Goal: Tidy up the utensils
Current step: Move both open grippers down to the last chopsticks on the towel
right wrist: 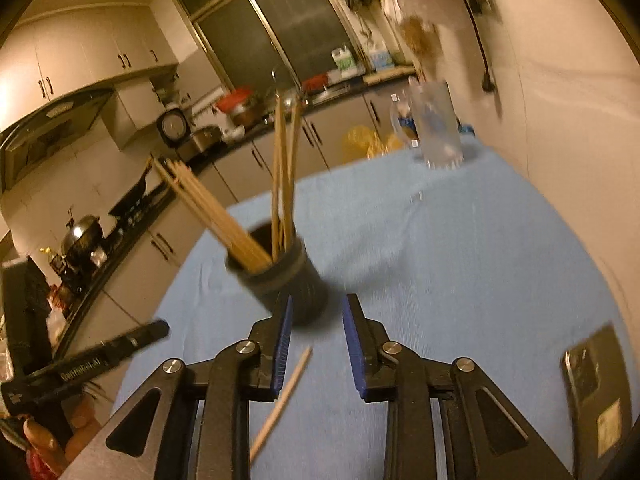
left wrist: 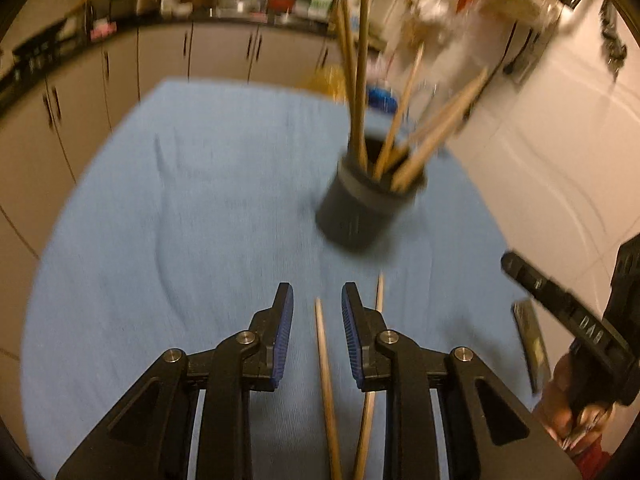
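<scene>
1. My left gripper [left wrist: 317, 332] is spread wide and grips nothing; one loose chopstick [left wrist: 326, 376] lies on the blue cloth [left wrist: 180, 240] straight between its fingers, touching neither pad.
2. A second chopstick [left wrist: 379, 292] lies just beyond the right-hand finger, partly hidden under it.
3. The dark holder [left wrist: 360, 208], full of chopsticks, stands ahead and slightly right.
4. My right gripper [right wrist: 318, 344] is also released; the holder [right wrist: 288, 280] stands just past its left finger, and a chopstick [right wrist: 284, 396] lies slanted below that finger.
</scene>
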A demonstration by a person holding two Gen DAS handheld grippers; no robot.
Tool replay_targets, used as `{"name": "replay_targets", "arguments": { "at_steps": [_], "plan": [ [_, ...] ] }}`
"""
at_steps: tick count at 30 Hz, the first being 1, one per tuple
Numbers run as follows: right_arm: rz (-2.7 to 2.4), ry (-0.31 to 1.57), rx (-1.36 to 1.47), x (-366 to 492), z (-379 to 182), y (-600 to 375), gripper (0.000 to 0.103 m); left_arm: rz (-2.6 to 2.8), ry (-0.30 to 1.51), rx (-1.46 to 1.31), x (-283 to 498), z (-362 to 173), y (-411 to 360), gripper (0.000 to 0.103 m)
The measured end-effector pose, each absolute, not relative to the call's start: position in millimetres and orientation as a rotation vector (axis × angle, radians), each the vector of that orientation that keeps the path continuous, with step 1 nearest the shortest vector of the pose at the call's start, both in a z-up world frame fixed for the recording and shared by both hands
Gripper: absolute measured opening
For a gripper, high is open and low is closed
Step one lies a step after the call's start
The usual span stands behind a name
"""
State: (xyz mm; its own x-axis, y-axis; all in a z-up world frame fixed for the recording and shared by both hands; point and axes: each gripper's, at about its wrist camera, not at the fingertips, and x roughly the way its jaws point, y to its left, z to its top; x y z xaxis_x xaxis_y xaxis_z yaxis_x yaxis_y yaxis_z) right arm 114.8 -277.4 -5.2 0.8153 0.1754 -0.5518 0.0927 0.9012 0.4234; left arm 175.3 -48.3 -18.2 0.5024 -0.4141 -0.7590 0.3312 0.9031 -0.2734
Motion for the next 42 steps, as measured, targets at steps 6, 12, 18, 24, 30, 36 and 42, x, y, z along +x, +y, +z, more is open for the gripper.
{"name": "replay_targets", "arguments": {
  "at_steps": [6,12,18,24,30,36,42],
  "plan": [
    [0.051,0.655,0.480,101.7,-20.2,-280.8,0.029,-0.459,1.086,-0.001,155.2,-58.5,-68.7,0.024],
    [0.064,0.682,0.489,96.6,-23.7,-279.5,0.033,-0.407,1.140,0.043,154.0,-76.6,-79.8,0.007],
    [0.103,0.773,0.478,109.2,-30.7,-267.8,0.033,-0.338,1.124,0.036,153.3,-72.9,-61.7,0.007],
    [0.131,0.958,0.469,143.5,-53.7,-242.5,0.033,-0.326,1.122,-0.024,156.0,-70.3,-37.1,0.007],
    [0.099,1.081,0.433,179.3,-68.5,-223.0,0.033,-0.350,1.128,-0.038,157.0,-65.7,-31.0,0.008],
    [0.068,1.144,0.305,201.6,-78.5,-196.5,0.033,-0.368,1.137,-0.045,169.8,-65.1,-31.7,0.008],
    [0.036,1.134,0.154,208.4,-78.0,-174.7,0.017,-0.359,1.124,-0.047,177.6,-68.4,-37.2,0.007]
  ]
}}
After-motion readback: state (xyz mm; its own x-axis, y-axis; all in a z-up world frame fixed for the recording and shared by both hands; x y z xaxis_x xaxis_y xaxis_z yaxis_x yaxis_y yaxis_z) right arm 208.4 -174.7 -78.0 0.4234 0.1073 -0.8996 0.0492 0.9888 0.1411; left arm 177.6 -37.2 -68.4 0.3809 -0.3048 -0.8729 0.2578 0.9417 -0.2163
